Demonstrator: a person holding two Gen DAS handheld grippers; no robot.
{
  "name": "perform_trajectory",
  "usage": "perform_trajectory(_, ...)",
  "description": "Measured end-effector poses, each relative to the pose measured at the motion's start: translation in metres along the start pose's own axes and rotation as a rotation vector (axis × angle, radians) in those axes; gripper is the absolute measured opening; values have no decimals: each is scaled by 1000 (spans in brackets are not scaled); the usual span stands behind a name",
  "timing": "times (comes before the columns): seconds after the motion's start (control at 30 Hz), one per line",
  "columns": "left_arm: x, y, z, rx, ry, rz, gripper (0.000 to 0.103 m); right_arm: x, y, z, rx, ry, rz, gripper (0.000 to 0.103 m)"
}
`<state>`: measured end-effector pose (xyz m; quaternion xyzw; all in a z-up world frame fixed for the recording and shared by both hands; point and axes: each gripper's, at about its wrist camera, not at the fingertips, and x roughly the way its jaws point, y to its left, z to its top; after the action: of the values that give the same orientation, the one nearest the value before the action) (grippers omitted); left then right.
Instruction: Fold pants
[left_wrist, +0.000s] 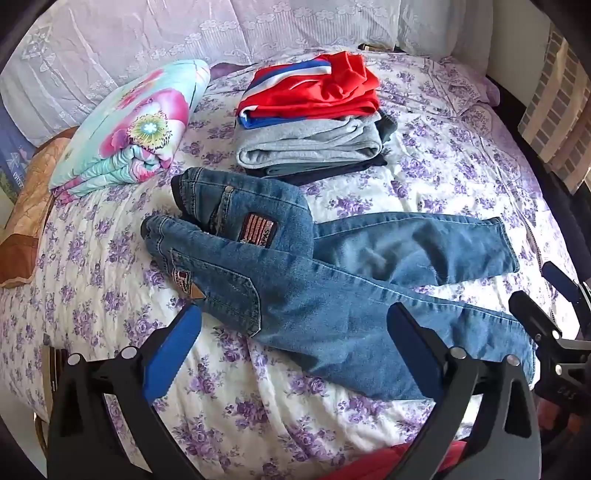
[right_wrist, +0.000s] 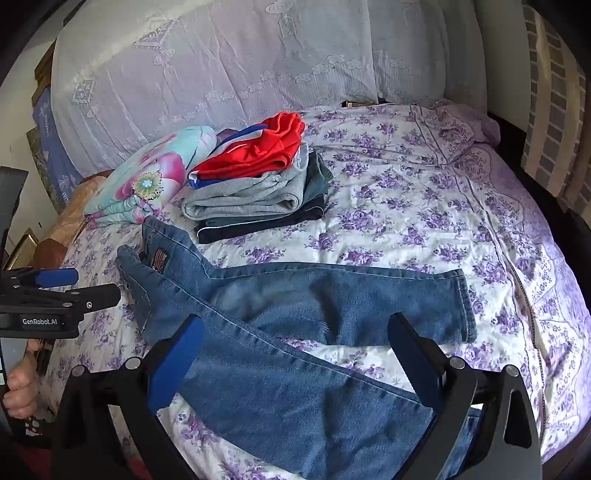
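blue jeans (left_wrist: 332, 280) lie unfolded on the bed (left_wrist: 424, 177), covered by a purple-flower quilt. in the left wrist view the waist sits at 10 o'clock of frame centre, the two legs fan out toward 3 and 5 o'clock, splitting in a v. flag patch (left_wrist: 258, 228) on the upper seat half, a small label patch (left_wrist: 183, 281) on the lower half near the back pocket. left gripper (left_wrist: 295, 332) hovers over the lower leg and seat, jaws spread wide, gripping nothing, blue pads (left_wrist: 173, 354) apart on either side of the denim. right gripper (right_wrist: 295, 343) hovers over the legs in its own view, jaws also wide apart and empty; the near leg runs between its fingers toward 5 o'clock, the far leg stretches to 3 o'clock with the hem near the right finger. each gripper shows at the edge of the other's view: right one at 4 o'clock in the left view, left one at 9 o'clock in the right view. stack of folded clothes (left_wrist: 314, 129) at 12 o'clock beyond the jeans, red on top, grey under it, dark at the bottom. folded floral blanket (left_wrist: 129, 129) at 10 o'clock, beside the stack. lace-covered pillows (right_wrist: 221, 66) along the head of the bed.
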<state>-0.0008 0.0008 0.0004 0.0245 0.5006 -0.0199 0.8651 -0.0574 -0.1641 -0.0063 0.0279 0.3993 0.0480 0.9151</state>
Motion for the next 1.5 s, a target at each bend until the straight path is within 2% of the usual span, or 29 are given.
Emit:
perform_trajectory(0.1,-1,8,-4,-20,1,-15,98,-1,7,1,-29,3,-24,99)
perform_trajectory(0.23,3,12,-2,-28,36,14,98,1,11,2,-22,5,-21,99)
perform_trajectory(0.5,10,28,-8,-87,63,7,98,-8,16,0,-54,18,-7,99)
perform_trajectory(0.63,13,31,-9,-104,77,12,98,2,20,-1,-59,27,-13,99)
perform_trajectory(1.5,16,44,-8,-133,69,38,98,12,30,2,-90,38,-9,99)
